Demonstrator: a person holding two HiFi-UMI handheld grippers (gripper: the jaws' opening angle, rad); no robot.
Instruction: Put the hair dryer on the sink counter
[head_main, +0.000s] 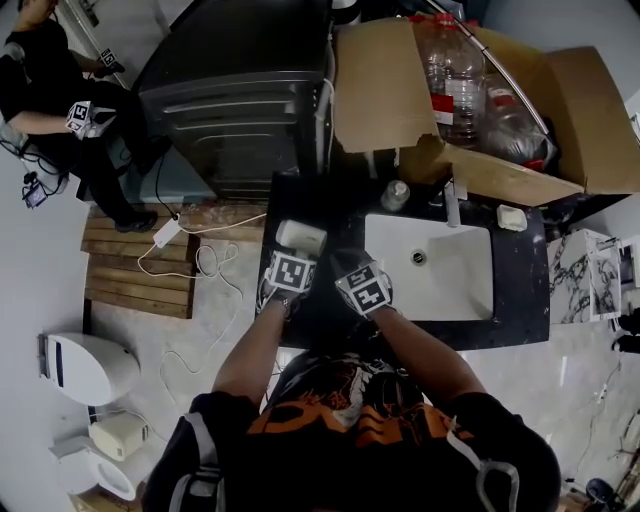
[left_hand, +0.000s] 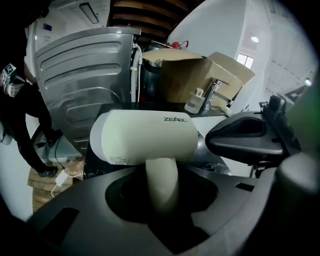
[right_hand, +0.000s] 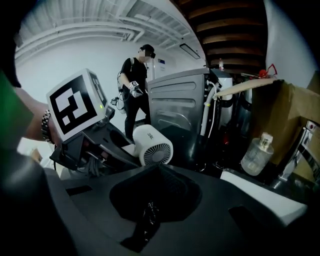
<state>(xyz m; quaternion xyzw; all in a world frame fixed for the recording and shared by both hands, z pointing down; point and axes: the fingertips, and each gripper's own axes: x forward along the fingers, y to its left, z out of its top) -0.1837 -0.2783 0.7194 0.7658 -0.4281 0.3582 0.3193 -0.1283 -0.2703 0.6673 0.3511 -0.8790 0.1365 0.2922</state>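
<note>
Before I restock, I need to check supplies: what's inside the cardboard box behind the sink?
Large clear plastic bottles lie in the cardboard box. Whatever lies beneath them is covered.

A bathroom set inside a bare hall is shown. A white sink (head_main: 430, 270) is sunk in a dark desk (head_main: 520, 300), with a tap (head_main: 452, 205) and bottle (head_main: 395, 195) behind it. A washer (head_main: 240, 100) is placed behind and left of the sink, a toilet (head_main: 90, 365) farther left, and a ribbed ceiling (right_hand: 100, 25) is seen overhead.

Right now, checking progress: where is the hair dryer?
Head view: the hair dryer is in the left gripper, at the counter, left of the basin.
</note>
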